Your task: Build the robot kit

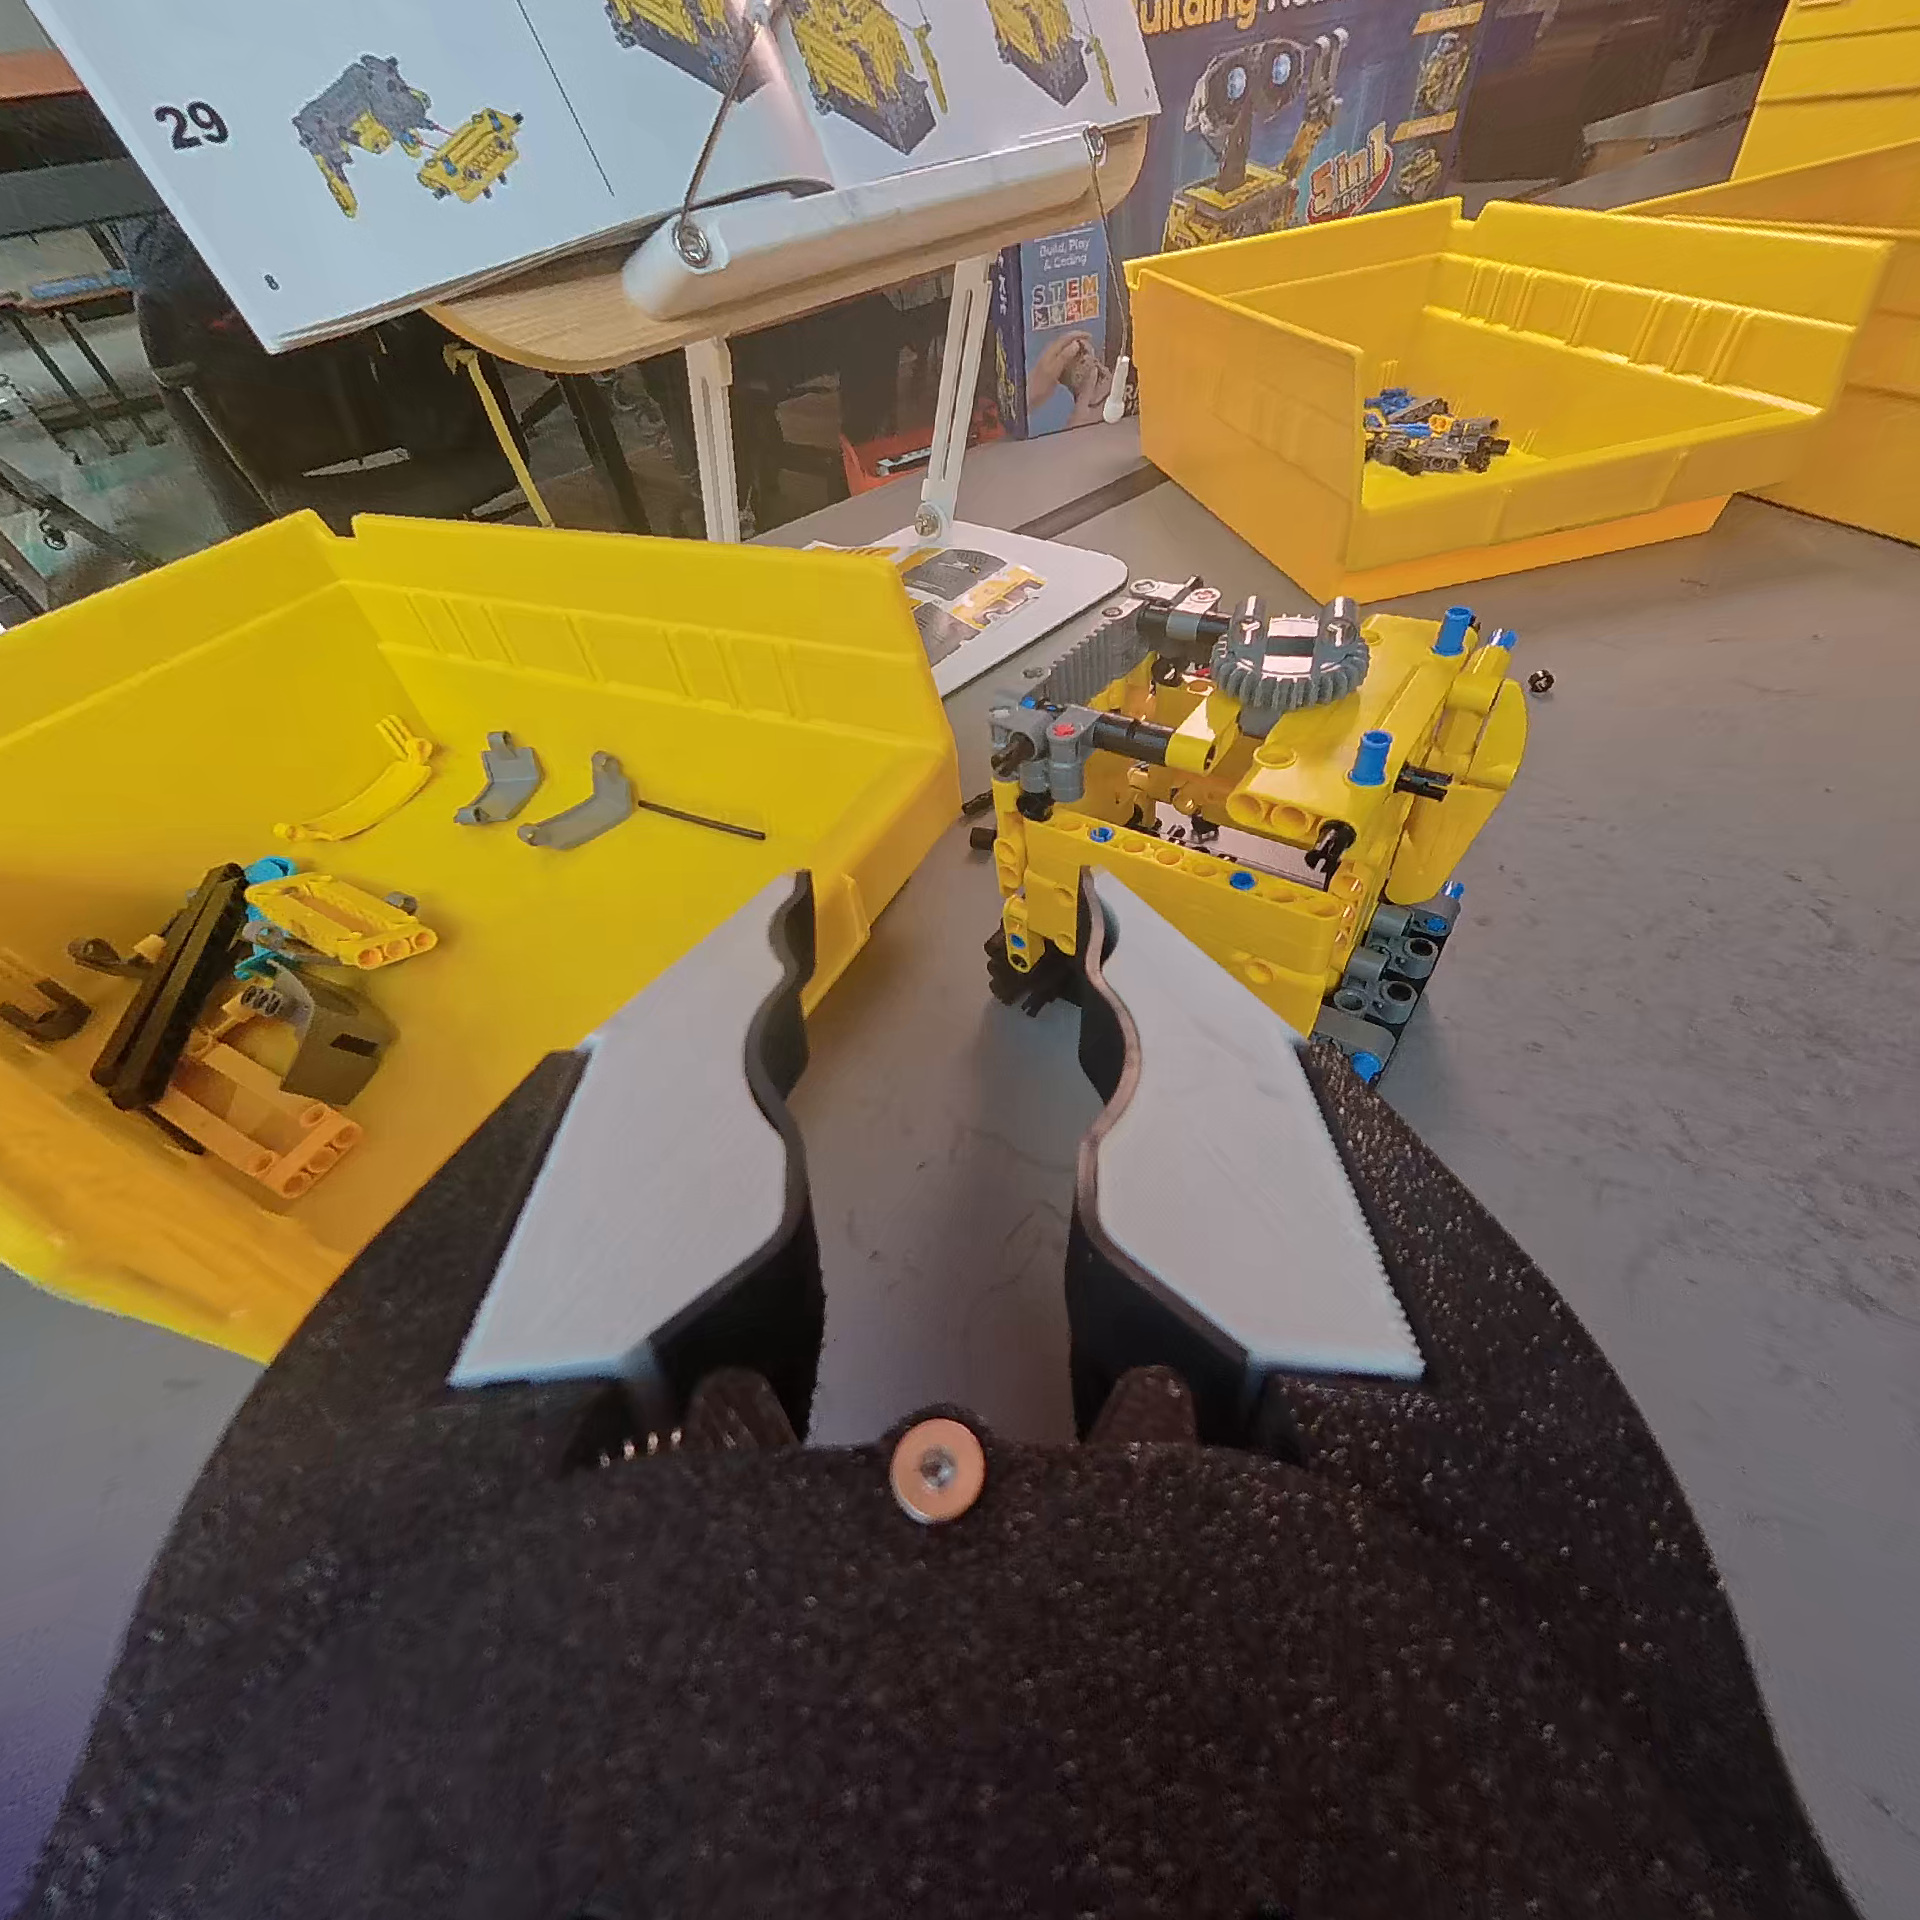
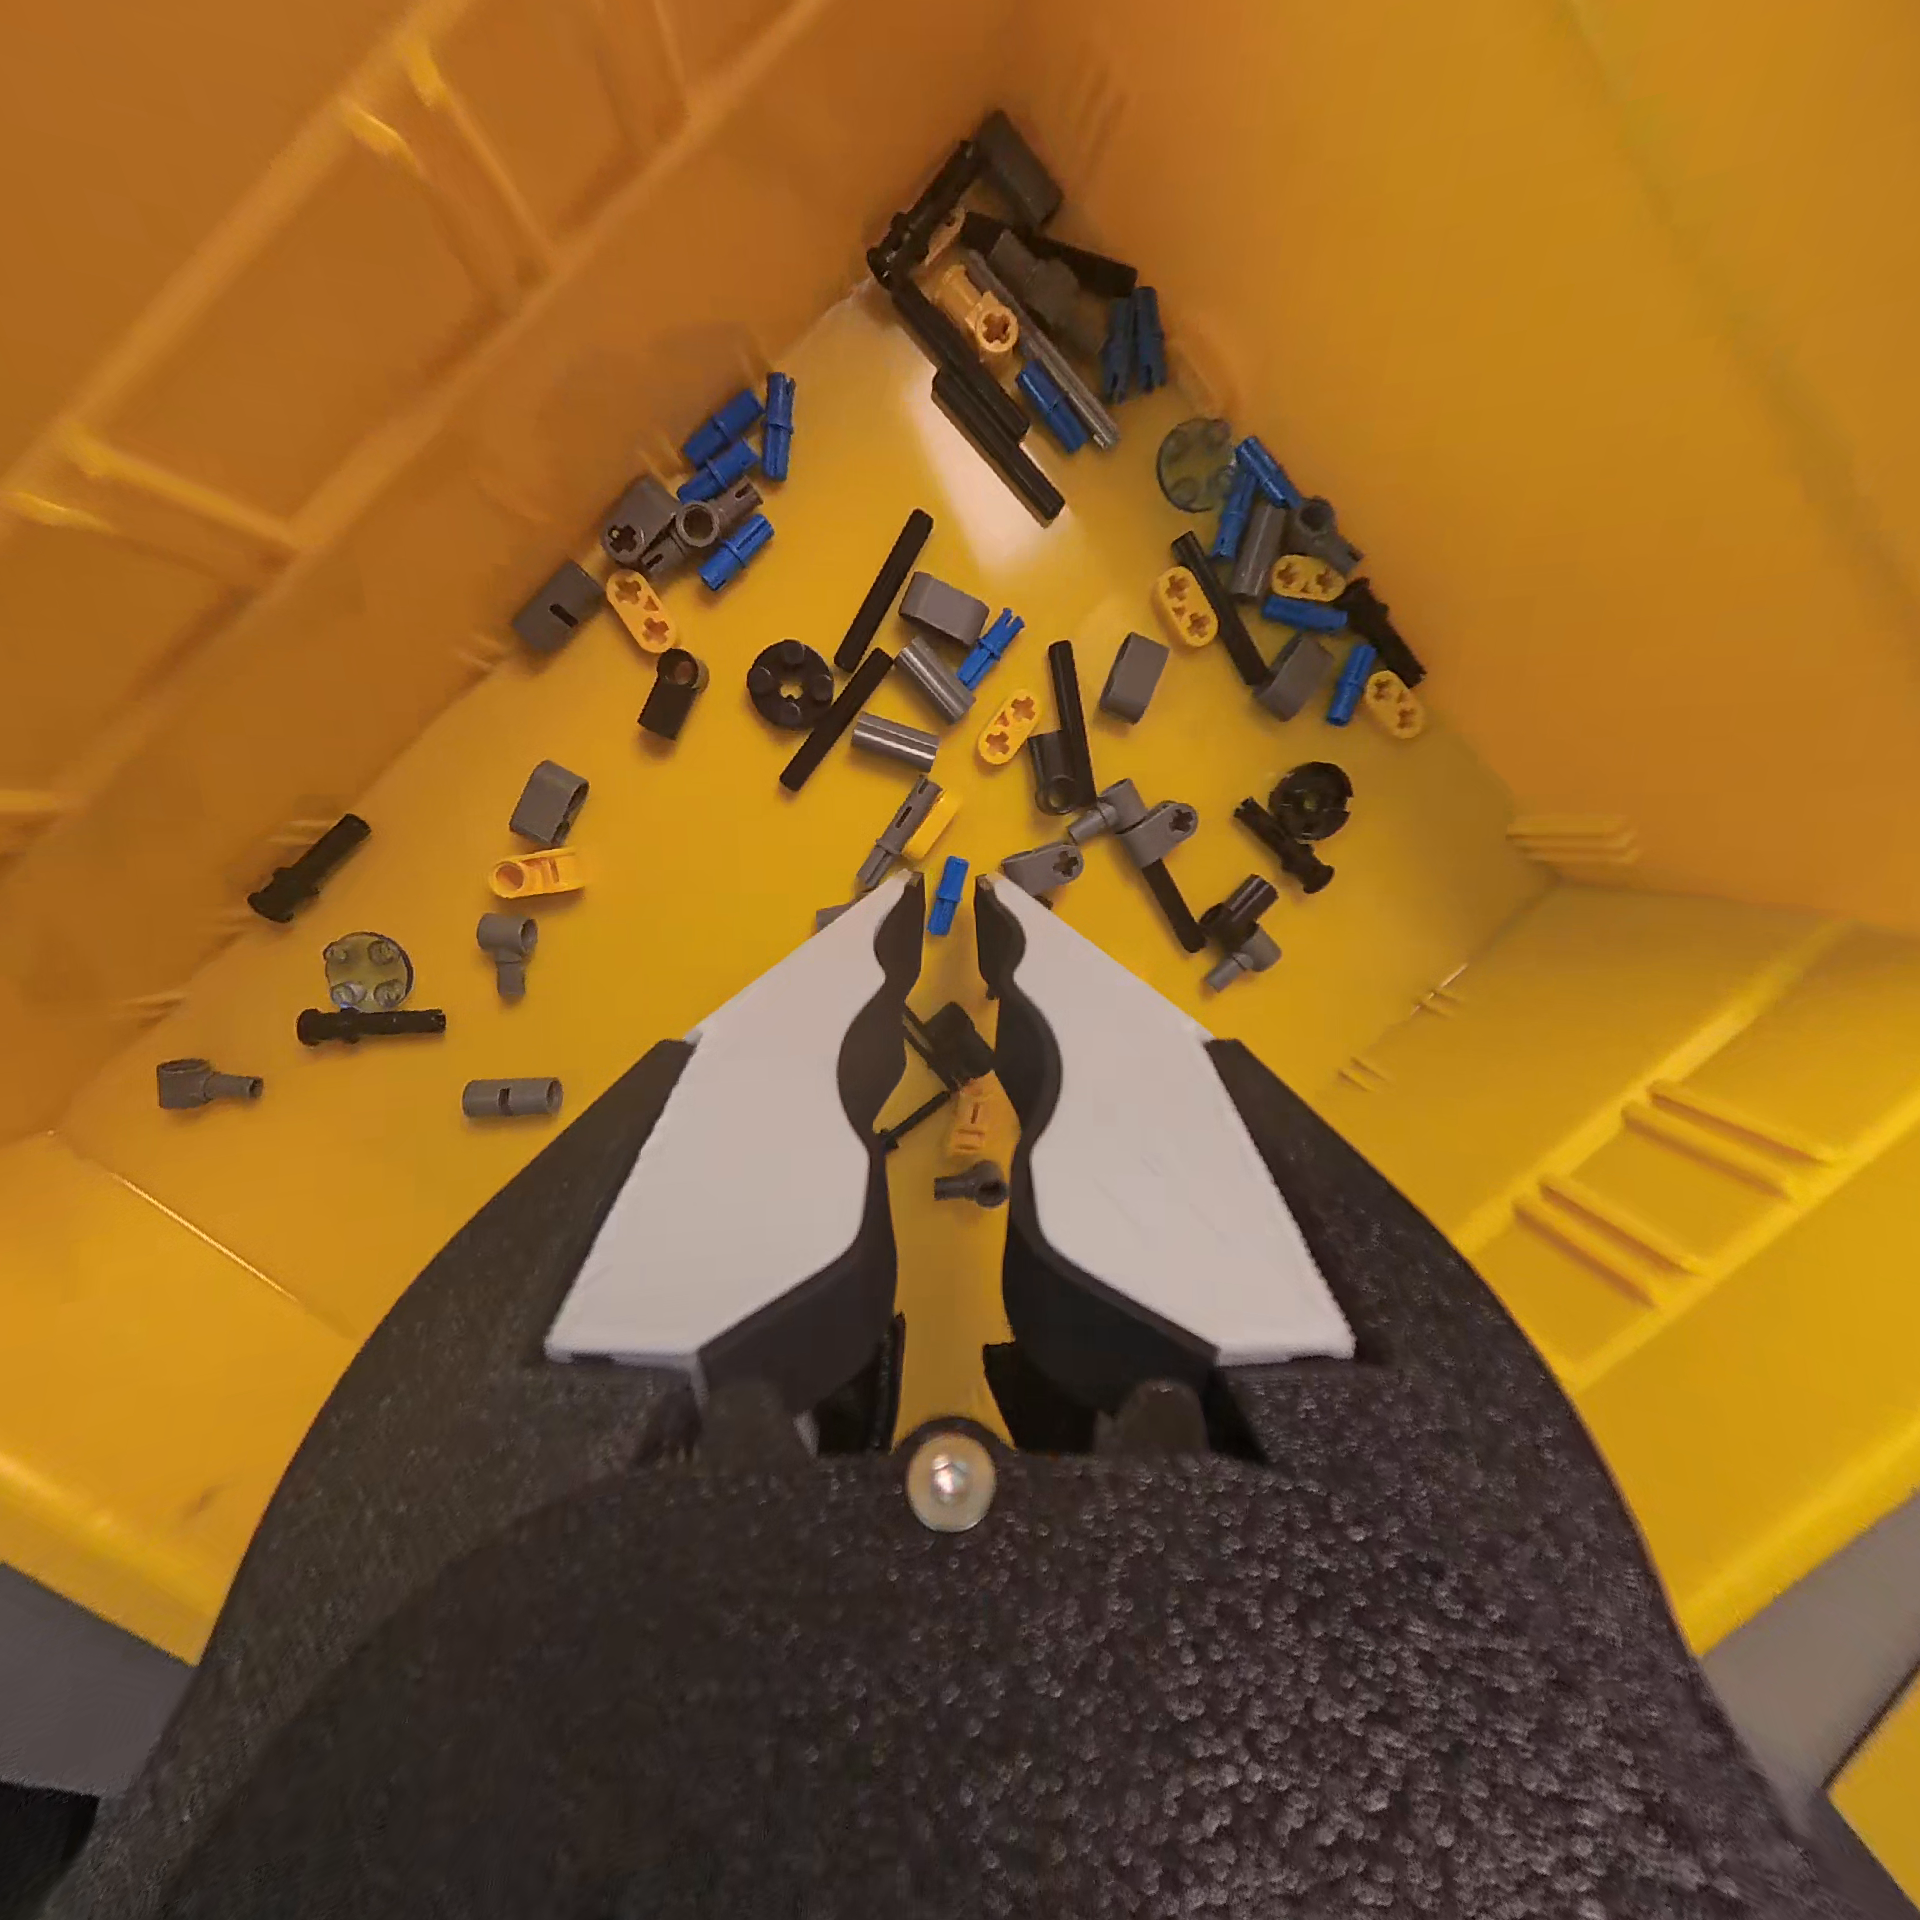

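My right gripper [image 2: 948,883] is down inside a yellow bin [image 2: 1558,520], over its floor of scattered small grey, black, blue and yellow construction pieces. Its jaws stand a narrow gap apart, with a small blue pin [image 2: 947,896] between the tips and slivers of bin floor showing on both sides. My left gripper [image 1: 945,894] is open and empty above the grey table. Its right fingertip [image 1: 1117,914] is at the front left corner of a yellow brick-built model [image 1: 1278,810] topped by a grey gear. Its left fingertip [image 1: 790,904] is by the corner of another yellow bin [image 1: 644,644].
The left bin holds grey curved pieces [image 1: 566,805], a black axle and a small sub-assembly [image 1: 249,987]. A third yellow bin [image 1: 1226,353] with small parts stands at the back right. An instruction booklet [image 1: 416,135] rests on a white stand behind the model. A product box [image 1: 1309,114] stands behind that. The grippers' ends are close to 60 cm from one another.
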Motion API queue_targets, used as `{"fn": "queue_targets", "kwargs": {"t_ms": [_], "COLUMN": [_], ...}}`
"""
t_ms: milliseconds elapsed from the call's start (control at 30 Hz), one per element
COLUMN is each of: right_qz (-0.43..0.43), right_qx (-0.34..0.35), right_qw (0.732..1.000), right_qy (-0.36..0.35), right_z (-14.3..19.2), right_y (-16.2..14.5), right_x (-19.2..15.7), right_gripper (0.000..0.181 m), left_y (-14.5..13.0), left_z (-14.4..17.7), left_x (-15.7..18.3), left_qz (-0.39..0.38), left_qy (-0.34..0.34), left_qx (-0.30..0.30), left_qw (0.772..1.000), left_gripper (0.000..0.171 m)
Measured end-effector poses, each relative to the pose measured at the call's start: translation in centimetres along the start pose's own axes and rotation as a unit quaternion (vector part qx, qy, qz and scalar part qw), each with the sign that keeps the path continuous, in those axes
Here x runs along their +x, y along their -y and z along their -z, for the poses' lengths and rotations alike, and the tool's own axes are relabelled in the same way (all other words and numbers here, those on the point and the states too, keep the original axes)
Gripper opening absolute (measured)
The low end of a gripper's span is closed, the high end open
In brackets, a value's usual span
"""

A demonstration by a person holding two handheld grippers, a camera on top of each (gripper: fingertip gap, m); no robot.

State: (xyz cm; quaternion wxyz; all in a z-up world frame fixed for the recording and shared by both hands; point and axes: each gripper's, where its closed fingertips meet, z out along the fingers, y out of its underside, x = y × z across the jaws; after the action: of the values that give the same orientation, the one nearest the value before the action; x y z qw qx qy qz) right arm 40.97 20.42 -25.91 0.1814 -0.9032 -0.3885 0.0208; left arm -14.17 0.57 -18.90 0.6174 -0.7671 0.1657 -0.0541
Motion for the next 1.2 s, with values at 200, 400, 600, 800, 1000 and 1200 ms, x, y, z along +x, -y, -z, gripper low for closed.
{"fn": "queue_targets", "kwargs": {"t_ms": [200,400,600,800,1000,1200], "right_qz": [-0.002,0.008,0.211,0.333,0.358,0.308], "right_qx": [-0.016,0.038,0.255,0.171,0.149,0.229], "right_qw": [1.0,0.999,0.929,0.899,0.896,0.905], "right_qy": [0.011,0.01,0.166,0.226,0.214,0.183], "right_z": [-0.6,1.6,13.2,3.5,-0.1,5.8], "right_y": [-0.5,1.4,9.9,8.4,8.6,9.8], "right_x": [-0.4,-1.0,-21.7,-37.2,-40.6,-36.1], "right_gripper": [0.004,0.004,0.004,0.005,0.005,0.021], "left_y": [-0.1,-0.1,0.0,0.5,0.4,0.0], "left_z": [0.1,0.1,0.1,0.6,0.6,0.5], "left_x": [-0.1,-0.1,-0.2,0.2,0.8,1.2], "left_qz": [0.002,0.002,0.005,0.0,-0.005,-0.012], "left_qy": [-0.001,-0.005,-0.006,-0.012,-0.022,-0.032], "left_qx": [-0.001,-0.001,0.001,0.01,0.003,-0.004], "left_qw": [1.0,1.0,1.0,1.0,1.0,0.999], "left_gripper": [0.049,0.049,0.048,0.049,0.051,0.051]}}
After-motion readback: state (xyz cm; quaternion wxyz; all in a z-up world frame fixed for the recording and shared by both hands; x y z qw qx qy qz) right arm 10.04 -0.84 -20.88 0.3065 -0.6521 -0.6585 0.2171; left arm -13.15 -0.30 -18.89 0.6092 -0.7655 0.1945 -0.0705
